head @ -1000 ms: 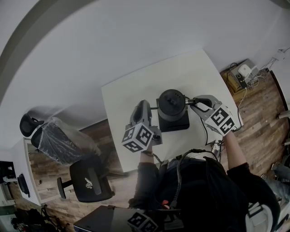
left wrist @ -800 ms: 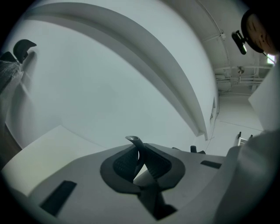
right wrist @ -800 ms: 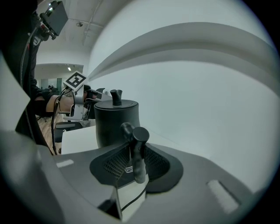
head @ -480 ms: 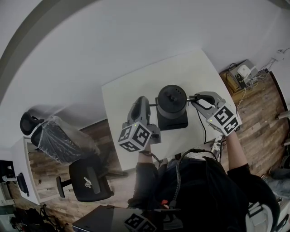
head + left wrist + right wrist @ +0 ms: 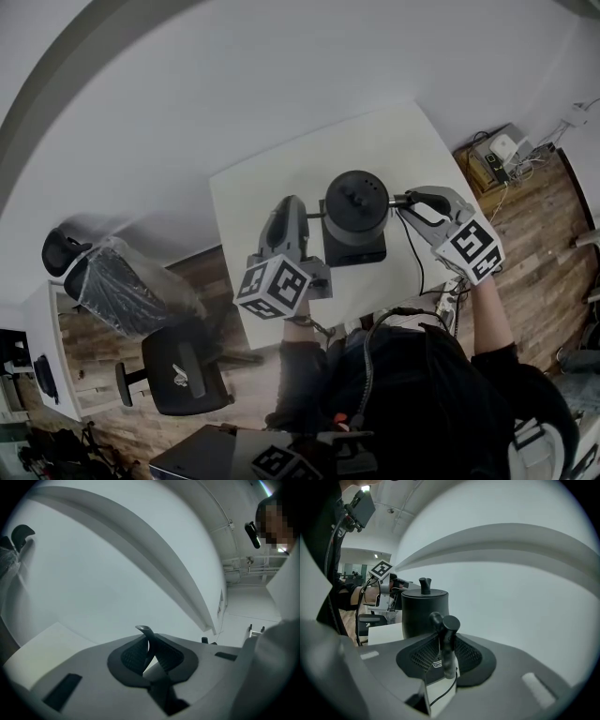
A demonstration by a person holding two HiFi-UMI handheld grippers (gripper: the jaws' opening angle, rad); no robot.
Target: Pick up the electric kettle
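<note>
White tabletop (image 5: 272, 183) meets a pale wall (image 5: 234, 84), with wood-plank floor (image 5: 548, 220) on the right and a black office chair (image 5: 178, 375) on the left. We reach in from both sides of the black electric kettle (image 5: 356, 202), which is over its dark base (image 5: 354, 251) mid-table. Our left gripper (image 5: 302, 216) is almost closed, pinching the thin spout (image 5: 145, 631). Our right gripper (image 5: 405, 202) clamps the handle (image 5: 449, 634) between wider-set jaws.

Power base (image 5: 355, 253) partly hidden below kettle (image 5: 356, 202)
</note>
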